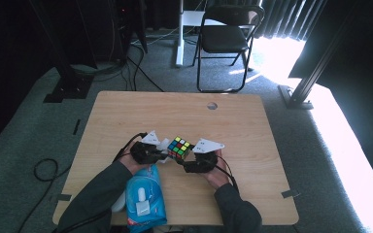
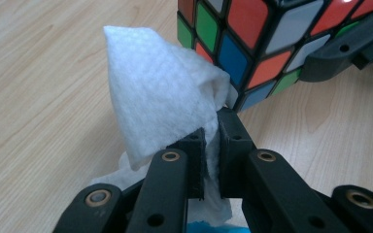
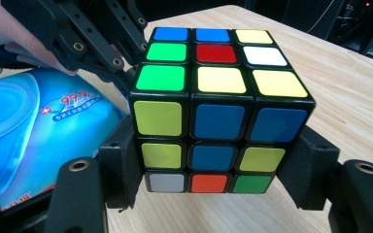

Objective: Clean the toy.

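Observation:
A scrambled Rubik's cube [image 1: 179,147] sits at the middle of the wooden table [image 1: 233,121], clamped between the jaws of my right gripper [image 1: 190,162]; in the right gripper view the cube [image 3: 213,111] sits between both jaws, one on each of its sides. My left gripper [image 1: 161,156] is shut on a white wet wipe [image 2: 160,104], whose folded tip touches the cube [image 2: 252,39] on its left side. In the left gripper view one jaw of the right gripper [image 2: 349,43] lies against the cube.
A blue pack of wet wipes [image 1: 144,196] lies by the table's front edge under the left forearm, also in the right gripper view [image 3: 34,131]. A black folding chair [image 1: 226,36] stands beyond the table. Cables trail on the floor at left.

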The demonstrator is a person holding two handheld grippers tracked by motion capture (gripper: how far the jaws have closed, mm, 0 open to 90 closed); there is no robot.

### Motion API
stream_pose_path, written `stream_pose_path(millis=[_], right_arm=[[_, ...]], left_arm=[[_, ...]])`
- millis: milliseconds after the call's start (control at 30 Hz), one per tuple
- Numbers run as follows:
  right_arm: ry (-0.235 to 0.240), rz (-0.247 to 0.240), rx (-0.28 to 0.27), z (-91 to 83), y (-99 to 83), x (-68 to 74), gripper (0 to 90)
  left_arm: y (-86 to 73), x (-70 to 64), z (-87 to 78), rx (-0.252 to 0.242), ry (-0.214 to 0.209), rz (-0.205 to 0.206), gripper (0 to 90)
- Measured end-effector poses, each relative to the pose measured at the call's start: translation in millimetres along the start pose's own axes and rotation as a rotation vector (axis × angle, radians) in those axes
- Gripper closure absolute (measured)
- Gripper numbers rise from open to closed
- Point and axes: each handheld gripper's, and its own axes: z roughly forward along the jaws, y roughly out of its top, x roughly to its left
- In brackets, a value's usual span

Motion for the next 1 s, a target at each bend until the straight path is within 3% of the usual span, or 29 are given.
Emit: stream_pose_path(millis=[300,433,1000], right_arm=[[-0.029,0.013,-0.028,-6.3,9.2,-2.7,34.1],[-0.016,0.022,-0.035,-3.3,11.2,-1.9,34.1],[-0.02,0.046,-0.019,13.7,24.3,-4.9,34.1]], left_arm=[[0.8,-3.1,-0.8,-0.021,0.042,0.034,82.5],[0.7,-4.2,-0.1,-0.027,0.066,0.048,82.7],[4.5,-4.7,3.5,-0.033,0.087,0.069,83.1]])
